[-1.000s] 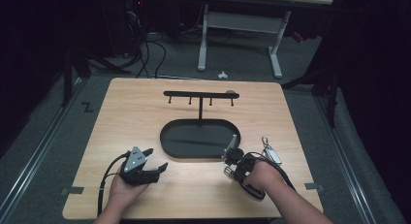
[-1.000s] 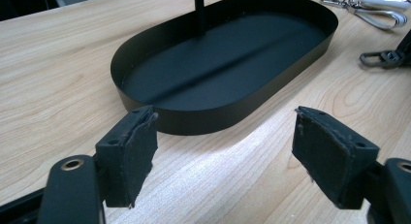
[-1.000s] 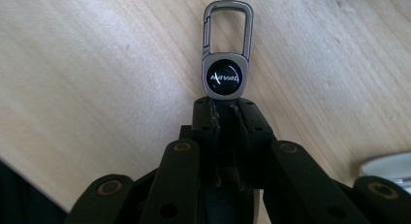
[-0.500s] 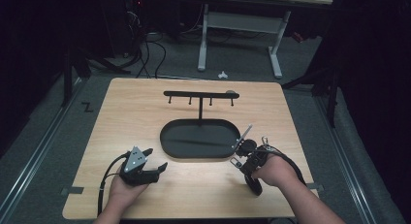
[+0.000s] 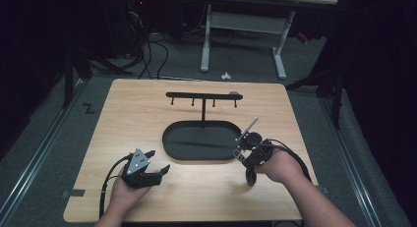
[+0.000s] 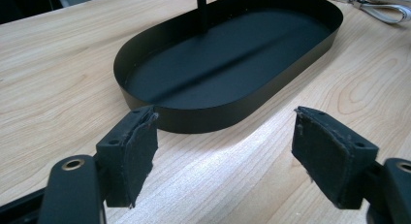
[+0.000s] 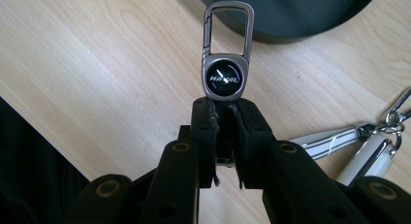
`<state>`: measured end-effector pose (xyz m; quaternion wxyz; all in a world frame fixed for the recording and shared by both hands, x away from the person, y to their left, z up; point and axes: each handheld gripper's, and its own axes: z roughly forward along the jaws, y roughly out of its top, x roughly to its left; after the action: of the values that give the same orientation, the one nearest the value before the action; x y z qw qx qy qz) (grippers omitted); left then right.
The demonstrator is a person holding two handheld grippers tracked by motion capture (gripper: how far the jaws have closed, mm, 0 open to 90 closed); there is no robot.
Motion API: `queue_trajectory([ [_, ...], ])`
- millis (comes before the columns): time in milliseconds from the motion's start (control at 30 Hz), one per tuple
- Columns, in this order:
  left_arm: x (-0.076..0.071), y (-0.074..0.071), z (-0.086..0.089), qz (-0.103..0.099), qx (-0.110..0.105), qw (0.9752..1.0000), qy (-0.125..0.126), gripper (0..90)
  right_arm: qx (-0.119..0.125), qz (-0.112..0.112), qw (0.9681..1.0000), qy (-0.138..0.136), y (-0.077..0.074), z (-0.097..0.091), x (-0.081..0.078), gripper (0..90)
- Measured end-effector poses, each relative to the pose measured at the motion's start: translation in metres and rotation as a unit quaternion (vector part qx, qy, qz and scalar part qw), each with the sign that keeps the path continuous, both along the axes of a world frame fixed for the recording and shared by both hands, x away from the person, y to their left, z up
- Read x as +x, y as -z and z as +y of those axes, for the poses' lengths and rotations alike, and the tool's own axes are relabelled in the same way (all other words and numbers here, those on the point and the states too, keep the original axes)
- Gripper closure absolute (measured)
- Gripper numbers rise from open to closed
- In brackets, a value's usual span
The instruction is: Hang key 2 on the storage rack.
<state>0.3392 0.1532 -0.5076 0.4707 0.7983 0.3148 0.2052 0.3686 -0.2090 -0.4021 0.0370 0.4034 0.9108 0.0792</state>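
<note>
Metal keychain (image 7: 226, 64) is pinched in the right gripper (image 7: 224, 112), now raised beside the tray (image 5: 169, 147), apparently off the table (image 5: 123, 114). Left gripper (image 6: 225, 151) stays spread, unmoved.

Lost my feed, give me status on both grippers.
Left gripper open, idle near tray. Right gripper shut on keychain, clip end up. Second keychain lies beside it on the table.

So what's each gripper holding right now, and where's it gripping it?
The right gripper is shut on the keychain, clamping its lower end below the round emblem, with the carabiner clip sticking out. The left gripper is open and holds nothing.
</note>
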Motion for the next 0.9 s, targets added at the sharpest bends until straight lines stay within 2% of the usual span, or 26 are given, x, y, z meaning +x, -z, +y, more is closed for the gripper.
queue_trajectory([
  [133,0.000,0.000,0.001,-0.001,0.000,1.0000,-0.001,25.0,0.001,-0.005,0.9999,-0.010,-0.002,0.002,0.003,80.3],
  [367,-0.001,0.000,0.002,-0.003,0.001,1.0000,-0.002,25.0,0.008,-0.009,0.9999,-0.004,-0.004,0.003,0.007,80.4],
  [433,-0.002,-0.001,0.004,-0.003,0.001,1.0000,-0.003,25.0,0.009,-0.004,0.9998,0.017,-0.007,0.004,0.006,80.4],
  [500,-0.003,-0.001,0.006,-0.002,0.000,1.0000,-0.006,25.0,0.014,-0.014,0.9998,0.000,-0.009,0.002,0.009,80.4],
  [900,-0.010,0.001,0.018,0.002,0.006,0.9998,-0.020,25.0,0.027,-0.039,0.9989,0.000,-0.032,0.005,0.021,80.4],
])
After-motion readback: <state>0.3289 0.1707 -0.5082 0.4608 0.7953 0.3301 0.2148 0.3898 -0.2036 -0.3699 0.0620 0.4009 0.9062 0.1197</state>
